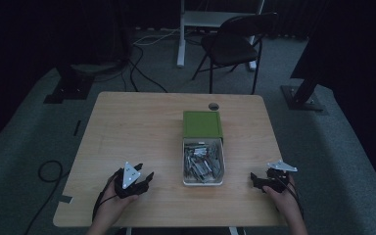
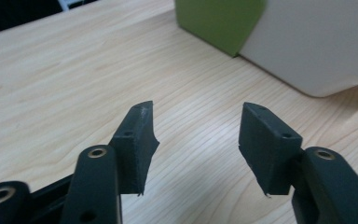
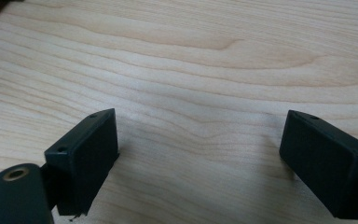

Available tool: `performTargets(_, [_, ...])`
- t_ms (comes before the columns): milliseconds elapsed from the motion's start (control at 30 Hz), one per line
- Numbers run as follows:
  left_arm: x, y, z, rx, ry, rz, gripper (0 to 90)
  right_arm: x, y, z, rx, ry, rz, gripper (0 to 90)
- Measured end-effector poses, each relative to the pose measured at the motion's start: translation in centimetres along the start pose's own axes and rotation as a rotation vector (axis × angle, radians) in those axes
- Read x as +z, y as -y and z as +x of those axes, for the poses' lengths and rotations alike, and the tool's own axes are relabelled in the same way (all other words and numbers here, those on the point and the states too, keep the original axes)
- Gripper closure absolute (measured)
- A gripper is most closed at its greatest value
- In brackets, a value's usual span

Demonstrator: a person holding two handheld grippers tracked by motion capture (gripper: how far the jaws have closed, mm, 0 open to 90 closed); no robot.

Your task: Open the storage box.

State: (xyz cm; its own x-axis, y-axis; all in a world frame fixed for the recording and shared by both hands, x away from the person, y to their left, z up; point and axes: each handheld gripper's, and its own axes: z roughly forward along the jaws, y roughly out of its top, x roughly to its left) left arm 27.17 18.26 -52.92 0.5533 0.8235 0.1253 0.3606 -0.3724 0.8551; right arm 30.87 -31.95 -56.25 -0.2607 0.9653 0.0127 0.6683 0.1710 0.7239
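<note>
Nearest, at the near left of the pale wooden table (image 1: 127,122), the left gripper (image 1: 146,179) rests in the person's left hand (image 1: 112,200), its black jaws partly apart with only bare wood between them. At the near right, the right gripper (image 1: 255,180) sits in the right hand (image 1: 286,198), jaws spread wider and likewise empty, pointing left toward the middle. Between the two, a little farther in, stands the white rectangular plastic box (image 1: 203,182), open-topped and filled with a loose heap of small grey metal pieces (image 1: 203,161) whose exact kind is too small to tell; the left gripper view shows the box's smooth white wall (image 2: 317,42) just ahead and to its right. Beyond it, touching the box's far end, lies the flat green lid (image 1: 202,123). Judging by the look, the pieces are stiff, light singly and slippery, prone to tangle or slide, so one is best pinched across its narrow middle from the top of the heap. The box would be heavier and smooth-walled, best taken by its rim.
</note>
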Motion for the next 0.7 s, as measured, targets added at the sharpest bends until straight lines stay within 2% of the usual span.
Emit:
performTargets(167, [-0.5, 0.2, 1.5, -0.086, -0.029, 0.010, 36.6, 0.0, 0.0, 0.0, 0.000, 0.000, 0.000, 11.1])
performTargets(300, [-0.7, 0.5, 2.4, -0.113, -0.041, 0.046, 31.8, 0.0, 0.0, 0.0, 0.000, 0.000, 0.000, 11.1])
performTargets(367, [-0.7, 0.7, 2.8, -0.127, -0.040, 0.046, 31.0, 0.0, 0.0, 0.0, 0.000, 0.000, 0.000, 11.1])
performTargets(467, [-0.9, 0.8, 3.2, -0.154, -0.060, 0.038, 27.6, 0.0, 0.0, 0.0, 0.000, 0.000, 0.000, 11.1])
performTargets(533, [-0.9, 0.8, 3.5, -0.153, -0.062, 0.056, 23.2, 0.0, 0.0, 0.0, 0.000, 0.000, 0.000, 11.1])
performTargets(600, [-0.9, 1.0, 3.7, -0.143, -0.087, 0.054, 18.9, 0.0, 0.0, 0.0, 0.000, 0.000, 0.000, 11.1])
performTargets(700, [-1.0, 1.2, 4.0, -0.113, -0.131, 0.083, 16.0, 0.0, 0.0, 0.0, 0.000, 0.000, 0.000, 11.1])
